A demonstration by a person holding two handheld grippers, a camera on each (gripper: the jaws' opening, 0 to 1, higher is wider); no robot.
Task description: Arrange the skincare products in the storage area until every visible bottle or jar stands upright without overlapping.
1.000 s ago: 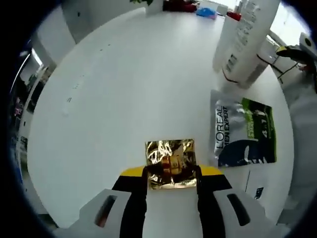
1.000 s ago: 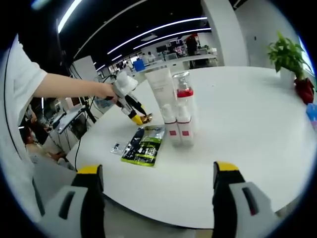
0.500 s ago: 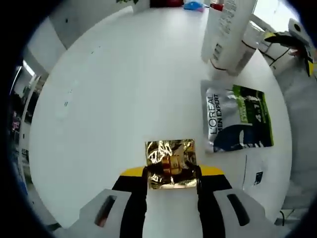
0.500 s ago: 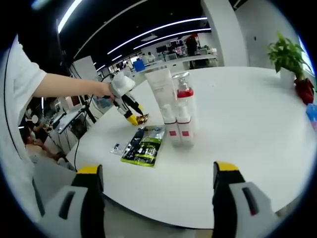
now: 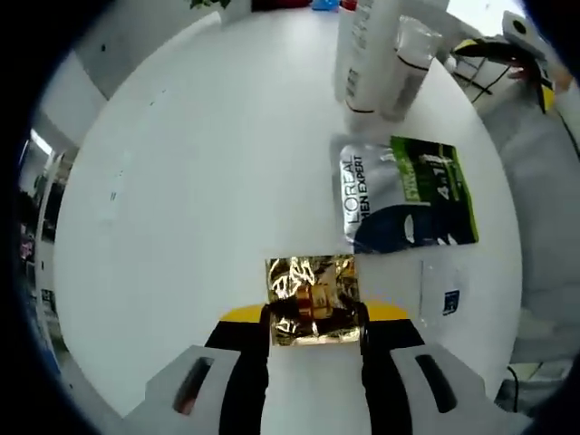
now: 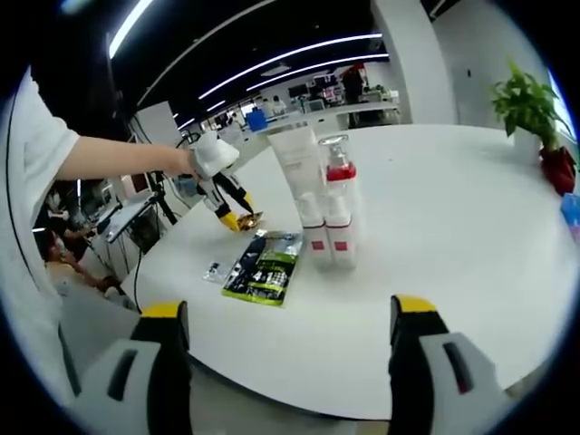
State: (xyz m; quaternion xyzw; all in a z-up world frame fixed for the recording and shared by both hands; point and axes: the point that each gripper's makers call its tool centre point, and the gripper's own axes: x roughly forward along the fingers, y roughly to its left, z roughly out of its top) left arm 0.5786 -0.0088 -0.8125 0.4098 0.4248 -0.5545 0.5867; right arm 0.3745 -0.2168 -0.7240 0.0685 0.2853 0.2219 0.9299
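Note:
My left gripper (image 5: 314,319) is shut on a shiny gold foil sachet (image 5: 313,296), held just above the white round table (image 5: 199,172). In the right gripper view that same left gripper (image 6: 231,216) holds the gold sachet (image 6: 247,218) left of the products. A green and silver L'Oreal sachet (image 5: 405,193) lies flat on the table, also seen as the green sachet (image 6: 265,265). A tall white tube (image 6: 296,168) and a clear pump bottle with a red collar (image 6: 337,181) stand upright with small white bottles (image 6: 328,234) in front. My right gripper (image 6: 286,358) hangs open near the table edge.
A small clear packet (image 5: 443,288) lies beside the green sachet. A potted plant (image 6: 527,104) and a red object (image 6: 555,163) sit at the far side of the table. A person's arm (image 6: 118,159) reaches in from the left. Office desks lie beyond.
The left gripper has drawn back with the gold sachet, away from the bottles and the green sachet. The right gripper has stayed still.

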